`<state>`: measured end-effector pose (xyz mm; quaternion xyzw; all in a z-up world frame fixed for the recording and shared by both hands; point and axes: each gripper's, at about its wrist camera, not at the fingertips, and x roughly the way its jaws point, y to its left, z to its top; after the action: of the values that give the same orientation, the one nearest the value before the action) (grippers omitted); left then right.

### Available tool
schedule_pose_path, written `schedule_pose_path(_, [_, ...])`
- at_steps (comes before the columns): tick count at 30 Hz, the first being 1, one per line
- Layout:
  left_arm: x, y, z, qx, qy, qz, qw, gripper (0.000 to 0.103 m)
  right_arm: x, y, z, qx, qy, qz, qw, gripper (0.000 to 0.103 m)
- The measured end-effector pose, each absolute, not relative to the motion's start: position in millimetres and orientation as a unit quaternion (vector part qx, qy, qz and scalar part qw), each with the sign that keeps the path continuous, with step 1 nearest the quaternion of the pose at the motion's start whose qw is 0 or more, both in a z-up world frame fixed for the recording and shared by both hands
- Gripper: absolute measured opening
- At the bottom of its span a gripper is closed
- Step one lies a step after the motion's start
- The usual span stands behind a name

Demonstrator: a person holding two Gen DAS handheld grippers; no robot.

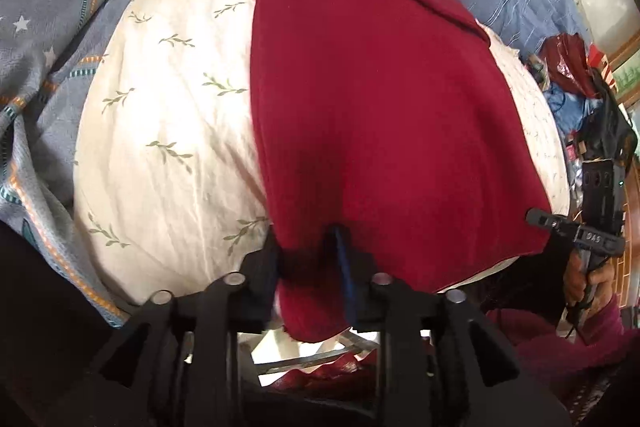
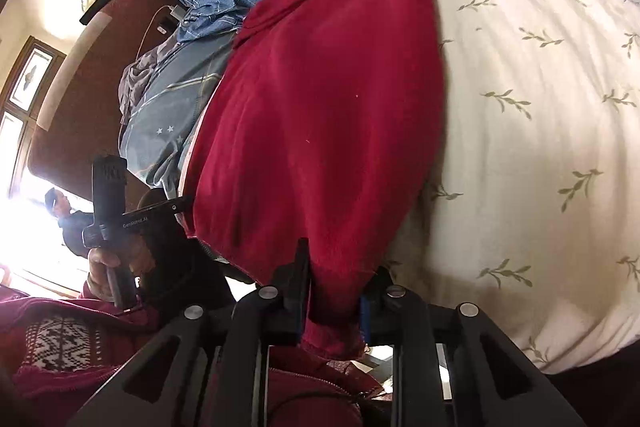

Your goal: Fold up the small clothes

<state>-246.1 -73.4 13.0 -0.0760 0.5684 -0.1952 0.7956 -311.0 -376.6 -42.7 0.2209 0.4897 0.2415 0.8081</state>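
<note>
Red garment [image 1: 372, 115] spread flat on leaf-print bedsheet [image 1: 168, 131]. Near hem pinched at both corners: left gripper [image 1: 310, 259] fingers, right gripper [image 2: 334, 291] fingers, each clamped on cloth.

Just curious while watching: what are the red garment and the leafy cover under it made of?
Red garment: apparently a soft, matte knit or fleece, with a fuzzy, slightly ribbed surface. Leaf-print cover: likely thin woven cotton, smooth, finely creased, with a faint sheen. Neither is certain from looks alone.

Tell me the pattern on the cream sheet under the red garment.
Small green leafy sprigs on the cream sheet, clearest in the right wrist view.
</note>
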Motion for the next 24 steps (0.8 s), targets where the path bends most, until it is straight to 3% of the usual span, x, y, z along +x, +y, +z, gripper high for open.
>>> schedule_pose_path(2, [-246.0,-76.9,14.2,-0.082,0.567,-0.2,0.795,0.046,-307.6,-375.1,-44.1,0.225,0.496,0.245,0.802,0.023])
schedule_pose_path(7, [-243.8,-86.6,18.2,-0.053,0.568,-0.181,0.801,0.046,-300.8,-371.1,-30.9,0.212,0.479,0.258,0.812,0.022])
schedule_pose_path(11, [-242.9,-91.2,23.7,-0.026,0.563,-0.167,0.809,0.022,-299.8,-361.8,-8.5,0.182,0.45,0.276,0.829,0.019])
schedule_pose_path(15, [-239.7,-90.7,25.9,-0.022,0.564,-0.164,0.809,0.013,-294.3,-354.9,3.6,0.172,0.441,0.281,0.835,0.019])
schedule_pose_path(24, [-234.7,-77.8,41.7,-0.019,0.544,-0.169,0.822,0.007,-279.2,-354.0,21.7,0.17,0.416,0.279,0.849,0.018])
